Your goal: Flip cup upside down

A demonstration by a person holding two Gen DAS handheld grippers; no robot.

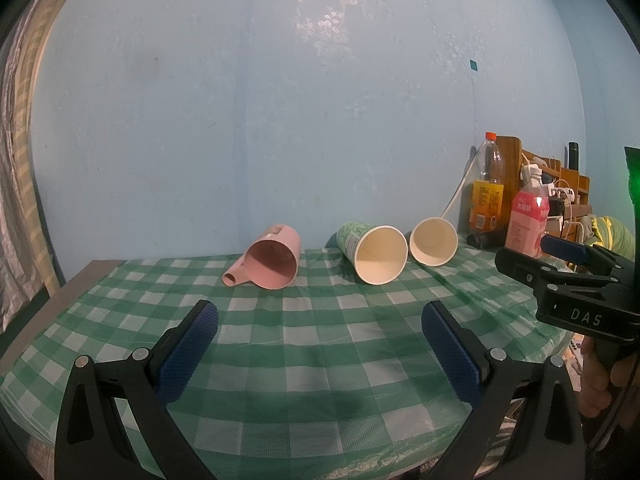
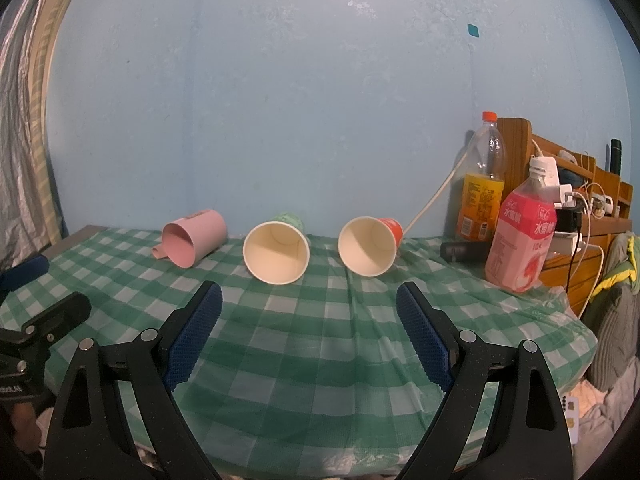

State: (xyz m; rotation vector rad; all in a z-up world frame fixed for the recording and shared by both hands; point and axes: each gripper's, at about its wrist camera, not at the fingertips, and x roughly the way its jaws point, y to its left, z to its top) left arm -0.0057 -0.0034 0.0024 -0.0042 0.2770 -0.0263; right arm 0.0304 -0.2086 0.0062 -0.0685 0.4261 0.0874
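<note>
Three cups on their sides on the table (image 1: 120, 304), mouths toward the cameras: pink cup (image 1: 272, 258), green paper cup (image 1: 372, 252), orange paper cup (image 2: 370, 244). Both jaws wide, empty, held back, presumably pre-approach.

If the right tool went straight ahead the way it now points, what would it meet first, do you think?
Probably the orange paper cup, lying on its side just right of the right tool's centre line; the green paper cup lies slightly left. Depth is uncertain.

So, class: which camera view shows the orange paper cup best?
The right wrist view: the orange paper cup lies on its side there, mouth toward the camera, orange wall showing. The left wrist view shows only its pale inside, hardly any orange.
</note>
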